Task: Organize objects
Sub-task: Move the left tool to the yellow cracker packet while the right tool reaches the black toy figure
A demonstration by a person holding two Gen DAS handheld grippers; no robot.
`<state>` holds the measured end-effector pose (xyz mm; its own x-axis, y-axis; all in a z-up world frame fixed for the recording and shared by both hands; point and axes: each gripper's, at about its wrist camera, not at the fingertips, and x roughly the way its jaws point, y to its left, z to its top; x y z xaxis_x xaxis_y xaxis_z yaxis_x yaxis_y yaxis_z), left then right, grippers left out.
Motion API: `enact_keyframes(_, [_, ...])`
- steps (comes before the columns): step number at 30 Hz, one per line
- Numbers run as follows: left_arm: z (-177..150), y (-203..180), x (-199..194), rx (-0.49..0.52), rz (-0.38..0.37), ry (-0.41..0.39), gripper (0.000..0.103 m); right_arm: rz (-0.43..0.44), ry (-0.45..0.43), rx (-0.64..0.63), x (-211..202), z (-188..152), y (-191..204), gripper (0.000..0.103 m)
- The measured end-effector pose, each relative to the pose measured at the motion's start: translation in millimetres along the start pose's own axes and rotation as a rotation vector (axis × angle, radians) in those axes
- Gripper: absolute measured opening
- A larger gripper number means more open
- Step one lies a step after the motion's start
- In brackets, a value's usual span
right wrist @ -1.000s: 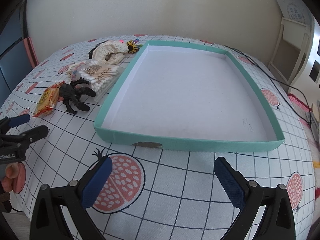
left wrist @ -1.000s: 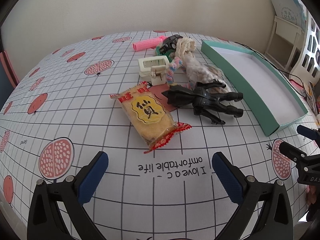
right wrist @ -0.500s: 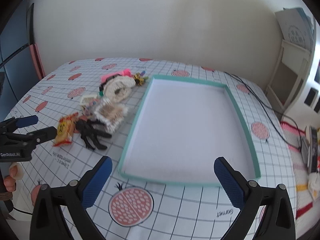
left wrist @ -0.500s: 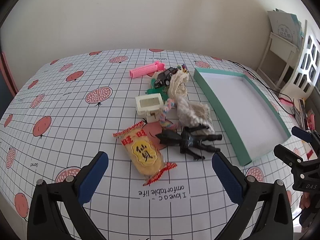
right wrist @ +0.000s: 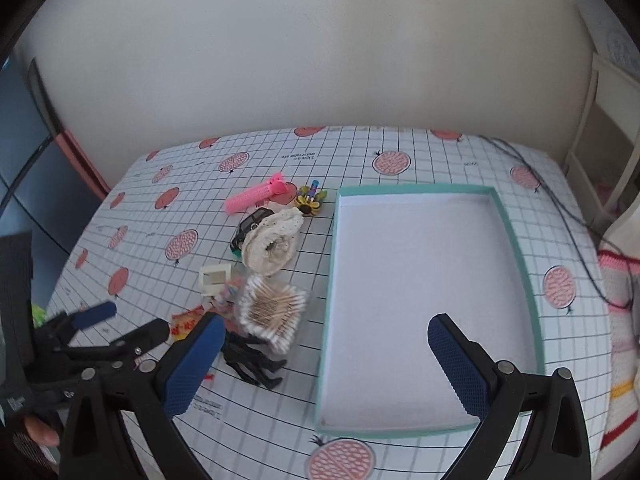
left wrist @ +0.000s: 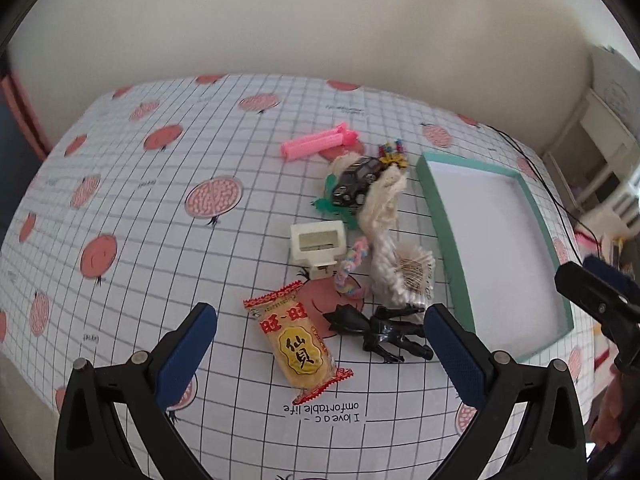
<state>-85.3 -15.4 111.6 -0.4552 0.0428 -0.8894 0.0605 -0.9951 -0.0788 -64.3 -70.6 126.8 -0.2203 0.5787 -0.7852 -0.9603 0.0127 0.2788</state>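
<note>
1. The left claw [left wrist: 320, 352] hangs above the table [left wrist: 160, 240] with its jaws wide apart and nothing between them.
2. Just ahead of it, between the blue pads, lies the snack packet [left wrist: 298, 350]; the black figure [left wrist: 380, 330] lies beside the right pad, touching neither.
3. Farther ahead sit the white box [left wrist: 318, 242], a pastel braid [left wrist: 352, 264] and the cotton swabs [left wrist: 412, 276], close together.
4. Beyond those, a toy car [left wrist: 358, 180] rests on a green item against a cream lace bundle [left wrist: 384, 204]; the pink roller [left wrist: 318, 145] lies farthest out, apart from the heap.
5. The tray [left wrist: 444, 220] lies ahead and to the right of the left claw, holding nothing.
6. The right claw [right wrist: 326, 362] also stands wide apart, gripping nothing, above the near end of the tray [right wrist: 516, 248].
7. In the right view the heap lies left of that claw: swabs [right wrist: 272, 312], figure [right wrist: 252, 362], lace bundle [right wrist: 272, 242], roller [right wrist: 256, 194] and a small yellow clip [right wrist: 310, 202] near the tray's far corner.
8. The left claw [right wrist: 128, 322] shows at the far left of that view, with part of a hand [right wrist: 38, 432] below it.
</note>
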Motion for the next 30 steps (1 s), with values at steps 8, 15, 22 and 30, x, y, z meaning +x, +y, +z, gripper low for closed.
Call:
enact_keyframes(8, [14.8, 28.5, 15.5, -0.206, 0.085, 0.058, 0.103, 0.017, 0.080, 0.115, 33.0, 12.2, 10.6, 0.101])
enact_keyframes(15, [1.3, 45.0, 33.8, -0.263, 0.082, 0.081, 0.103, 0.010, 0.130, 0.048, 60.3, -8.7, 33.8, 0.098])
enact_keyframes(22, [-8.0, 55.0, 46.4, -0.296, 0.060, 0.113, 0.103, -0.007, 0.180, -0.051, 78.9, -29.9, 52.0, 0.096])
enact_keyframes(30, [-15.4, 47.3, 50.6, -0.268, 0.061, 0.128, 0.103, 0.016, 0.230, -0.095, 94.8, -45.2, 71.8, 0.096])
